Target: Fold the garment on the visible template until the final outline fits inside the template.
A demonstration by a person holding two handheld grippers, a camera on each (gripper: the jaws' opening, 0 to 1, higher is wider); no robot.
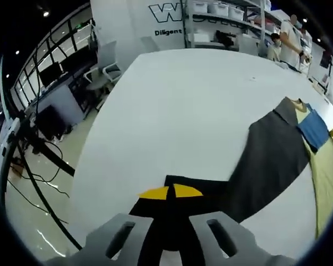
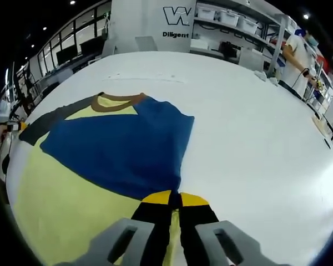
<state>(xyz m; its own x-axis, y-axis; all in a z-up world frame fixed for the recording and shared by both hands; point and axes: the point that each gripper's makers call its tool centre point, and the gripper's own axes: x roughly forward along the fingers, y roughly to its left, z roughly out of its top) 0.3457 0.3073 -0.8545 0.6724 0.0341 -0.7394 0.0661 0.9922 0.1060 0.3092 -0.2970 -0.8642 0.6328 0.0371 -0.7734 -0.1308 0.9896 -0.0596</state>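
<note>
The left gripper (image 1: 171,191) sits low over the white table (image 1: 183,105), its 2 yellow-tipped jaws drawn together with only a thin dark seam between them. Whether that seam holds cloth I cannot tell; the jaw tips rest at the near end of the dark grey sleeve (image 1: 269,160), which runs diagonally away toward the collar (image 1: 296,103). Further right in the left gripper view lie a small blue panel (image 1: 313,130) and a pale yellow body panel (image 1: 328,177). If these jaws have only a pinch of the sleeve's edge, a lift is likely to let it slip, and the sleeve would drop back crooked.

In the right gripper view, the shirt (image 2: 119,144) lies flat on the table, brown collar at the far end, blue panel folded across the yellow body. The right gripper (image 2: 175,198) has its 2 jaws close together at the near corner of the blue panel, apparently nipping that edge, though the contact itself is hidden.

I can make out no template outline in either view, so judging the fit is guesswork. The main risks, as I see them: the 2 hands pulling unevenly and skewing the fold, dragging the whole shirt across the smooth table, or bunching the blue layer so the outline spreads wider.
</note>
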